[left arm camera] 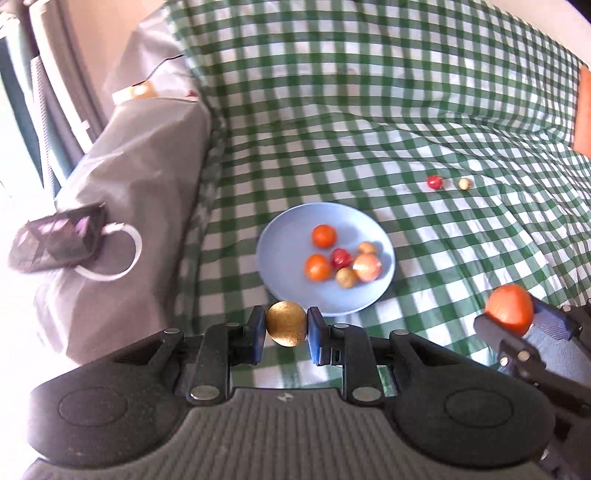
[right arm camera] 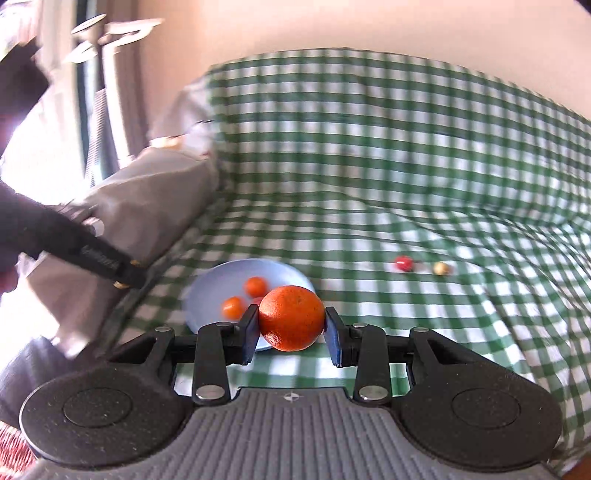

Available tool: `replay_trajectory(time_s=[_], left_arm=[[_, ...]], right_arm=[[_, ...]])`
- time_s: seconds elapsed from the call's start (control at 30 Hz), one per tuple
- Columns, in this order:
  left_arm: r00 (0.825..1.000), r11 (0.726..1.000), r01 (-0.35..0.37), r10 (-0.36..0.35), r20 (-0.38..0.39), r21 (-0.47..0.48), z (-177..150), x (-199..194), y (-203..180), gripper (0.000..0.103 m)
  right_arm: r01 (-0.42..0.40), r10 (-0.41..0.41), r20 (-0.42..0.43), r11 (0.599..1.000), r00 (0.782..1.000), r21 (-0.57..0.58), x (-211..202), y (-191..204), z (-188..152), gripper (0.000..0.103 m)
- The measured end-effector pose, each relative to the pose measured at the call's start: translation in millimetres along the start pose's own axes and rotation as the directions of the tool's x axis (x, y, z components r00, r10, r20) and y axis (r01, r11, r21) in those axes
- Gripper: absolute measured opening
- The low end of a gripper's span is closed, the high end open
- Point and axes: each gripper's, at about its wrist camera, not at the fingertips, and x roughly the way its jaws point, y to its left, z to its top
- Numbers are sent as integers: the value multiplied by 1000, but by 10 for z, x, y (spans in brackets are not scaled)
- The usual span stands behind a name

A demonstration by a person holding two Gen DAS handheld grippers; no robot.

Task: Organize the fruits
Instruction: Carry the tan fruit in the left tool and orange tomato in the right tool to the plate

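- Fruits: six already on blue plate [left arm camera: 280, 240], two loose on the cloth, two more clamped in grippers.
- Surface: green-and-white checked cloth [left arm camera: 369, 110], wrinkled, draped over something soft; it rises at the far side like a backrest.
- Grey cover [left arm camera: 147, 166] beside the cloth on the left; dark patterned pouch [left arm camera: 55, 240] with a white ring cord [left arm camera: 127, 258] lies on it.
- Plain pale wall [right arm camera: 332, 26] behind; bright window area and blurred stand-like things far left, can't tell what they are.
- Orange-brown edge [left arm camera: 583, 110] at far right of the left wrist view, unclear what it is.
- Plate sits on the cloth near the grey cover; it holds two small oranges [left arm camera: 324, 236], a red fruit [left arm camera: 340, 257], a peach-coloured fruit [left arm camera: 366, 266] and two small tan fruits [left arm camera: 346, 277], bunched toward its right half.
- Loose small red fruit [left arm camera: 435, 182] and loose tan fruit [left arm camera: 464, 183] lie just beside each other, well apart from the plate, further back right.
- Left gripper [left arm camera: 286, 328]: pointing steeply down, jaws closed tight on golden-brown round fruit [left arm camera: 286, 324], held over the plate's near rim.
- Right gripper [right arm camera: 291, 328]: tilted down less steeply, jaws narrowly apart and clamped on large orange [right arm camera: 291, 317]; pads press both sides. Plate is just behind it in the right wrist view.
- Right gripper also shows at the right edge of the left wrist view, orange in its jaws above the cloth.
- Dark sleeve [right arm camera: 37, 225] enters the right wrist view from the left.
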Motion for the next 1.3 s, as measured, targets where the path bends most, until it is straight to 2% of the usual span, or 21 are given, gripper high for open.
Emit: replay_trajectory(time_s=[0.23,0.63,1.0,1.3], left_arm=[[1000,999,-11,11,-3,-36,-186,-83,215,26],[1000,999,-2,0,-29,-52,-154,101,257,26],[999,999,-3,1,-45,-53,170,477,236,26],[998,999,-1,-1,-63,-34,513,1022,102,26]], right_arm=[[-47,45,-20,993,999,-108,-23,365,71,38],[-48,39,-74,992,996,-117,117,401,65,38],[-38,26,-123,995,992,-97,494,386,161,38],[-37,24,-158,996,987,-80,1079,342,283,38]])
